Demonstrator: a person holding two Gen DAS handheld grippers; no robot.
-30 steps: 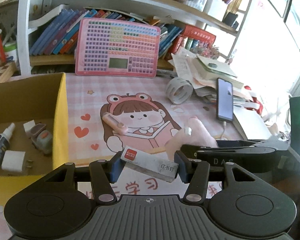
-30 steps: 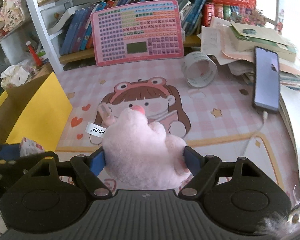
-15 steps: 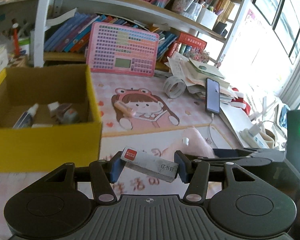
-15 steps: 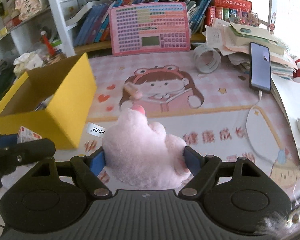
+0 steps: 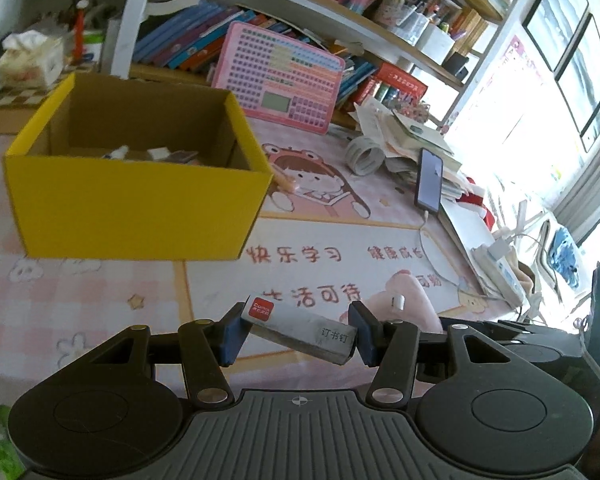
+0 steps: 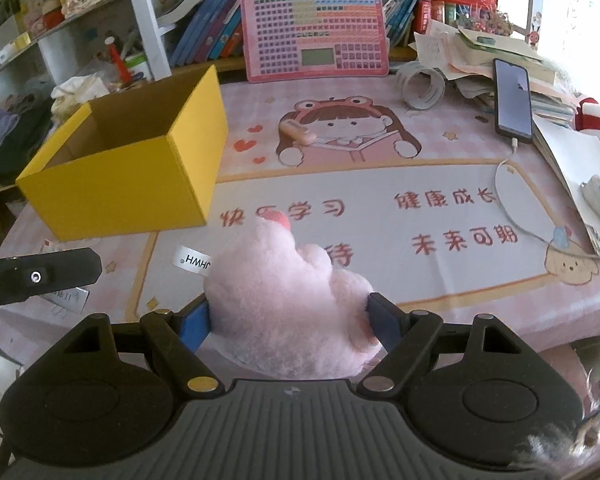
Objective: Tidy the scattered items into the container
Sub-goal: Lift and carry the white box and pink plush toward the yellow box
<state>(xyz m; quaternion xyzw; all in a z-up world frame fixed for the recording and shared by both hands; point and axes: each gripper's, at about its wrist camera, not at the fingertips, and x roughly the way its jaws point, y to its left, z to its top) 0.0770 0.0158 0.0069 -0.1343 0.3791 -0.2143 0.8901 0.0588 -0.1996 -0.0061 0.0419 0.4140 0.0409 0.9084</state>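
Left gripper (image 5: 296,334), low in the middle of the left wrist view: closed partway on a staple box (image 5: 300,330), blue pads pressing its two short ends. Box carried slantwise, red label end up at the left, grey end lower at the right; probably just how it was picked up, and secure enough for the trip. Yellow box (image 5: 136,208) in the upper left of the frame, open side up, a few small bits visible on its floor past the near wall. Gripper well short of it and lower in the frame, so the load likely has to clear the near wall before any release. Pink soft toy (image 5: 404,300) and part of the other gripper showing at lower right. Small pink thing (image 5: 286,180) lying on the worktop (image 5: 100,280) just beside the box's right corner, seemingly one of the scattered items not yet collected.

Right gripper (image 6: 288,320), low in the middle of the right wrist view: spread wide yet clamped on the pink soft toy (image 6: 284,300), pads sunk into the plush on both sides. Wide stance explained by the toy's bulk. White tag sticking out at its left. Yellow box (image 6: 132,184) at middle left, well apart from the toy, its inside mostly hidden from this angle. Black finger of the left gripper (image 6: 40,276) reaching in at the left edge. Small pink thing (image 6: 298,133) on the cartoon girl's picture, centre of the frame.
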